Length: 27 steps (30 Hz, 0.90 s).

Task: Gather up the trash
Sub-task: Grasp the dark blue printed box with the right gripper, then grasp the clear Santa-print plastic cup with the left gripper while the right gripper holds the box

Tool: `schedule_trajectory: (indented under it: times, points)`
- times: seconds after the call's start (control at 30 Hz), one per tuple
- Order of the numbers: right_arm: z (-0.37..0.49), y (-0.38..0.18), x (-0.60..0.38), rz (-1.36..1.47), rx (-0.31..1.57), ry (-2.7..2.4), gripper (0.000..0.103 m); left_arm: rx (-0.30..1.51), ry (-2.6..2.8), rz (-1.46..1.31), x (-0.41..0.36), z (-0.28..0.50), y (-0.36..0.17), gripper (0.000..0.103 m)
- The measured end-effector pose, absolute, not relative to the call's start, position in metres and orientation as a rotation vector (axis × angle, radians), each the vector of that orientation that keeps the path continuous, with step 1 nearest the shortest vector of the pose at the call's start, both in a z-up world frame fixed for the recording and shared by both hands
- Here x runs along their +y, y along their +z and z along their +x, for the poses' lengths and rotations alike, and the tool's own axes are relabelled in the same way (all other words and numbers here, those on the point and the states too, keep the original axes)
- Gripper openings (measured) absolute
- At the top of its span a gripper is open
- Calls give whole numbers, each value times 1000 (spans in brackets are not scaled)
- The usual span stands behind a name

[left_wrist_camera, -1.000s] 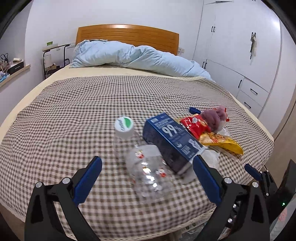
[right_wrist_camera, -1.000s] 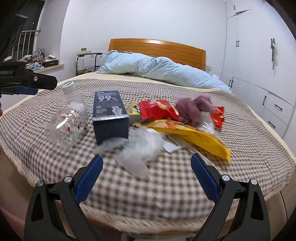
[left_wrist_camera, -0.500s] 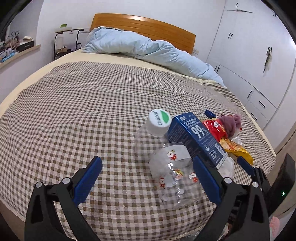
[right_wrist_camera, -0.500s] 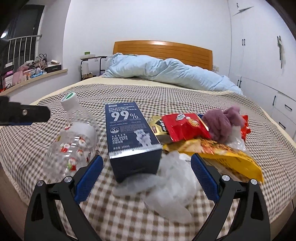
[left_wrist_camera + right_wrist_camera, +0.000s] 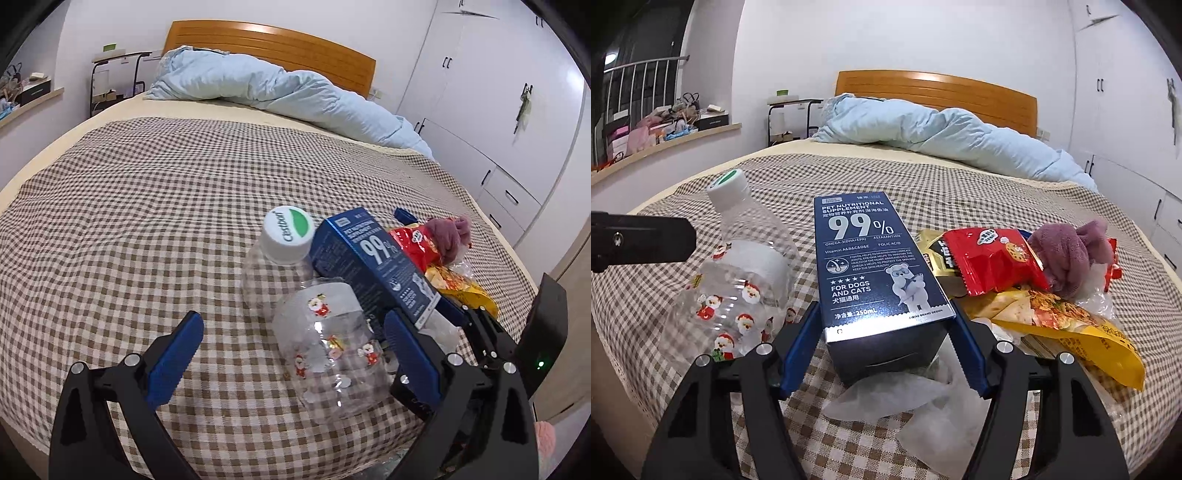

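Right claw (image 5: 884, 349) has come in around the near end of the navy box (image 5: 875, 269), its jaws just closing in on it.

The blue pads sit at the box's two sides, seemingly touching, so I'd judge this the first pickup; the box is on the checked bedspread (image 5: 129, 221) beside the clear bottle (image 5: 325, 332). A second ago the claw gaped wide over crumpled plastic (image 5: 923, 402). Left claw (image 5: 291, 354) hangs open, now closer over the bottle.
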State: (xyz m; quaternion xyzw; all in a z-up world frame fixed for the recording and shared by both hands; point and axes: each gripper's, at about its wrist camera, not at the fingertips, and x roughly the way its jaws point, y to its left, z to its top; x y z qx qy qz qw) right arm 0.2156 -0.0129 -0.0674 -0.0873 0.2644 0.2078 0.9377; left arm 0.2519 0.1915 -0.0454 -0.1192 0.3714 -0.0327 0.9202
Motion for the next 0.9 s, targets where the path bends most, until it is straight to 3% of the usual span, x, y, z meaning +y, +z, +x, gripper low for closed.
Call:
schedule_trajectory:
  times: [0.37,0.9]
  points:
    - [188,-39,-32,-151,453,418,62,766,-68,-253,195,245,-49,95]
    - [160,10,-141,-84,329,242,61,777,-89,-252,182,241,-50,95]
